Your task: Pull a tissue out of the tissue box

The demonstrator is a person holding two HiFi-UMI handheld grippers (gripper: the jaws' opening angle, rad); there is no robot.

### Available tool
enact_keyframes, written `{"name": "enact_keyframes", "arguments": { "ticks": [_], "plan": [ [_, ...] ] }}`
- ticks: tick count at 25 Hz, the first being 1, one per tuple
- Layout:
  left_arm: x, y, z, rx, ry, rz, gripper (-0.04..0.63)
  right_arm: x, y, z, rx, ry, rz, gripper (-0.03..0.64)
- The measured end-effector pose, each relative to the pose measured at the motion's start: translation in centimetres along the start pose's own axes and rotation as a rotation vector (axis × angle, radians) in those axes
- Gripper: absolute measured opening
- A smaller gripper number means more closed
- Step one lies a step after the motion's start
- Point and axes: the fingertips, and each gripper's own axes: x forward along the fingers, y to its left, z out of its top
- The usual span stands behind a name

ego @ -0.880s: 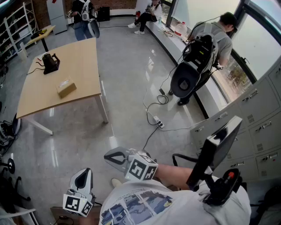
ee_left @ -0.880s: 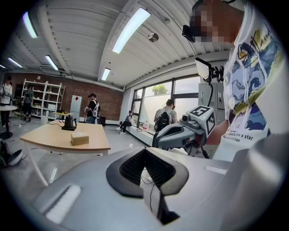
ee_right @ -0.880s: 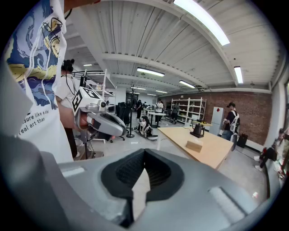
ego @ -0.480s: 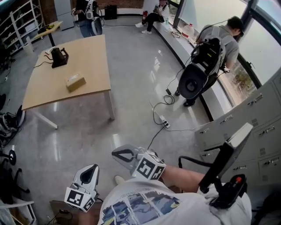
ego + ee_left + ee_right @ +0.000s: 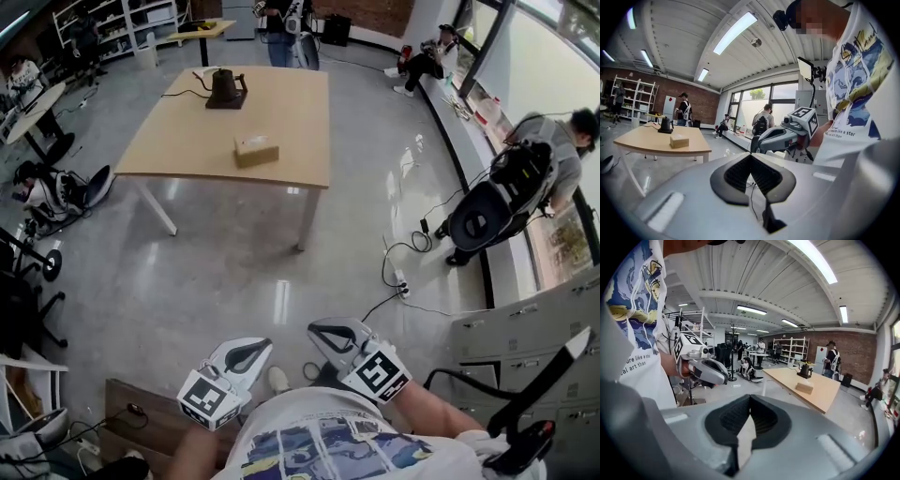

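The tissue box (image 5: pixel 256 150) is a tan carton on a wooden table (image 5: pixel 178 141) far across the room, well away from both grippers. It also shows small in the left gripper view as the tissue box (image 5: pixel 678 141) and in the right gripper view as the tissue box (image 5: pixel 804 387). My left gripper (image 5: pixel 247 351) and right gripper (image 5: pixel 330 330) are held side by side low in front of the person's body. The left gripper (image 5: pixel 751 155) has its jaws together with nothing between them. The right gripper (image 5: pixel 750 397) is likewise shut and empty.
A black kettle (image 5: pixel 226 89) stands on the table behind the box. A power strip (image 5: pixel 401 287) and cables lie on the grey floor to the right. A person with a dark backpack (image 5: pixel 502 192) is by the window, and grey cabinets (image 5: pixel 544 323) line the right wall.
The head view has swung: the table and tissue box have shifted from the upper left to the top centre. Both grippers now sit closer together at the bottom centre.
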Motion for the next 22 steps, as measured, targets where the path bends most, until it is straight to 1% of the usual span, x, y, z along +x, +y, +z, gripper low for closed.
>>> {"name": "enact_keyframes", "arguments": {
  "ticks": [3, 6, 9, 13, 17, 20, 22],
  "plan": [
    [-0.7, 1.1, -0.7, -0.017, 0.003, 0.025, 0.005, 1.0, 0.9, 0.1, 0.002, 0.005, 0.011, 0.003],
    [-0.7, 1.4, -0.9, -0.029, 0.005, 0.023, 0.005, 1.4, 1.2, 0.1, 0.001, 0.019, 0.014, 0.003],
    [-0.6, 2.0, -0.6, -0.032, -0.003, 0.021, 0.005, 2.1, 0.5, 0.3, 0.008, 0.017, 0.019, 0.003],
    [0.3, 3.6, -0.9, -0.041, 0.016, 0.024, 0.005, 3.6, -1.1, -0.1, 0.027, 0.013, 0.034, 0.003],
    [2.3, 6.2, -0.3, -0.037, 0.032, 0.042, 0.005, 5.7, -4.4, 0.0, 0.036, -0.003, 0.053, 0.003],
    [4.4, 9.4, 1.2, -0.058, 0.021, 0.083, 0.005, 7.3, -8.3, 0.7, 0.024, -0.033, 0.065, 0.003],
    [6.2, 11.3, 2.5, -0.056, 0.02, 0.1, 0.005, 8.2, -11.3, 1.5, 0.02, -0.053, 0.069, 0.003]
  ]
}}
